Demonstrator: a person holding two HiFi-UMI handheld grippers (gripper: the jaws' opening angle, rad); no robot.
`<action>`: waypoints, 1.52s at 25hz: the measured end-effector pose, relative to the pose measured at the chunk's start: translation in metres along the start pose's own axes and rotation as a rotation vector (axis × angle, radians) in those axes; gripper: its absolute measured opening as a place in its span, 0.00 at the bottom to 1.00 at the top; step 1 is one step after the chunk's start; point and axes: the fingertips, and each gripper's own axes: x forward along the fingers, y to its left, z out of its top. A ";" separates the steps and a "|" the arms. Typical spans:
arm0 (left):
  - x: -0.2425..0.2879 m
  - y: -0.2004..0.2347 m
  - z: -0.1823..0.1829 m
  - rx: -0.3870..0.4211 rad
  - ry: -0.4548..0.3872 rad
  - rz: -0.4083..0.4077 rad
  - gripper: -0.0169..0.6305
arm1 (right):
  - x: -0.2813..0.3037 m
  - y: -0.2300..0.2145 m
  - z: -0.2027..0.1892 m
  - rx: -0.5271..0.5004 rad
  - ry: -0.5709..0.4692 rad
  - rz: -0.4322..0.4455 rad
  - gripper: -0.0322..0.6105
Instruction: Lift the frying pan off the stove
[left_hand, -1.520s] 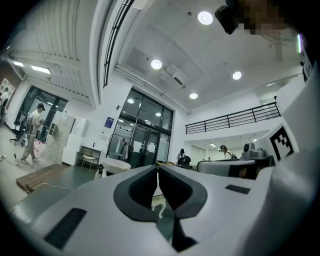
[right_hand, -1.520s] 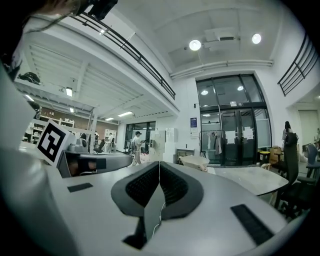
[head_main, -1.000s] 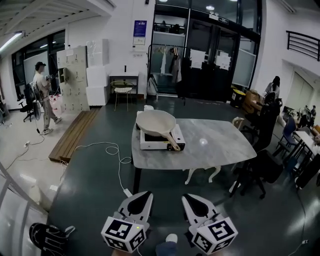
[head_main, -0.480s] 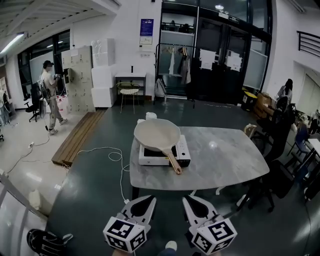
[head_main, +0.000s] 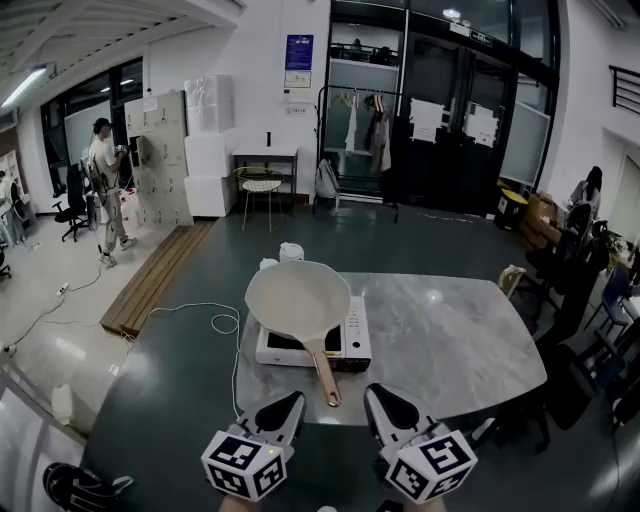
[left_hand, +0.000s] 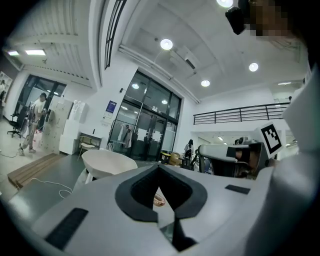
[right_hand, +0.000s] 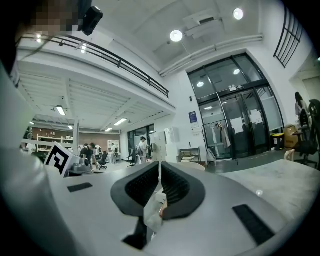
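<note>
Dark floor (head_main: 180, 400), marble table (head_main: 450, 340), glass doors (head_main: 440, 130) behind.

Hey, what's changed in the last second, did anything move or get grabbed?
The left gripper and right gripper were carried forward up to the table: it, the stove and the frying pan now sit much nearer, the pan's handle end just ahead of them. Nothing was grabbed. Unchanged: pan on the stove, both grippers' fingers shut and empty, side by side.

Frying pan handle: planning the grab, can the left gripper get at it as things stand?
Probably yes: the frying pan handle points toward the left gripper with nothing between, though its fingers are shut.
</note>
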 end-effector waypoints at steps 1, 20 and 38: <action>0.008 0.000 -0.001 -0.006 0.007 0.006 0.04 | 0.005 -0.008 0.002 0.004 0.006 0.014 0.09; 0.067 0.026 -0.061 -0.232 0.156 0.019 0.05 | 0.100 -0.048 -0.068 0.207 0.240 0.386 0.50; 0.094 -0.014 -0.118 -0.686 0.369 -0.358 0.31 | 0.147 -0.072 -0.130 0.614 0.390 0.361 0.50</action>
